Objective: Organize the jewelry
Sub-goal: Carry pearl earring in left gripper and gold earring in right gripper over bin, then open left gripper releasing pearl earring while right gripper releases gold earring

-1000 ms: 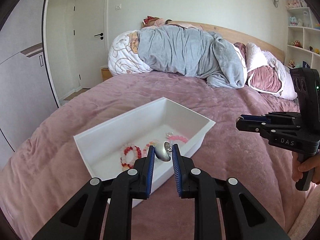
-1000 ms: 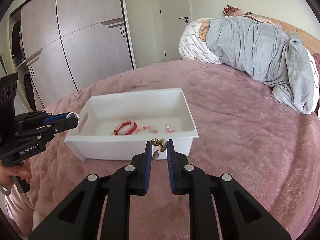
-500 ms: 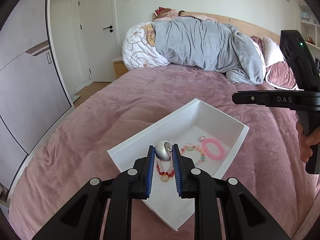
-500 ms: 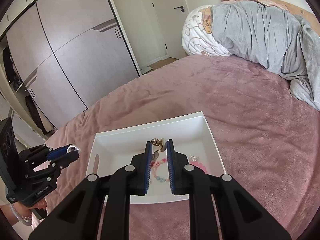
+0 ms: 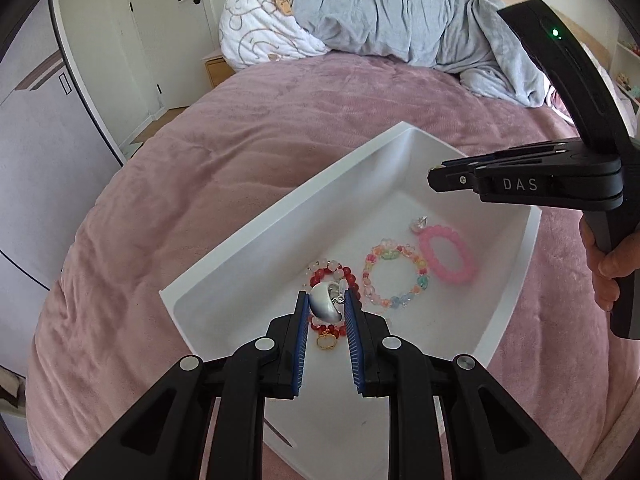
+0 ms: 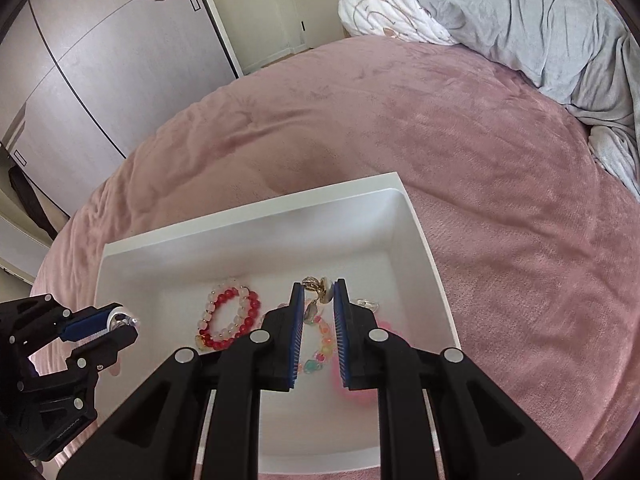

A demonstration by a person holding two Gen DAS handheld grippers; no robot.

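Note:
A white tray (image 5: 280, 220) lies on the pink bed and also shows in the right wrist view (image 6: 248, 216). In it lie a red and white bead bracelet (image 6: 230, 318), a multicoloured bracelet (image 5: 394, 274), a pink bracelet (image 5: 448, 258) and a small clear ring (image 5: 419, 223). My left gripper (image 5: 327, 300) is shut on a silver earring (image 5: 323, 306) above the tray's near end. My right gripper (image 6: 317, 292) is shut on a gold and pearl earring (image 6: 320, 290) above the tray's middle. The right gripper also shows in the left wrist view (image 5: 436, 176).
The pink bedspread (image 6: 500, 184) stretches all round the tray. A grey blanket and white duvet (image 5: 380, 12) are heaped at the head of the bed. Wardrobe doors (image 6: 100, 60) stand beyond the bed's left edge.
Both grippers have moved forward and down over the tray, each still holding its earring. The tray now fills much more of both views.

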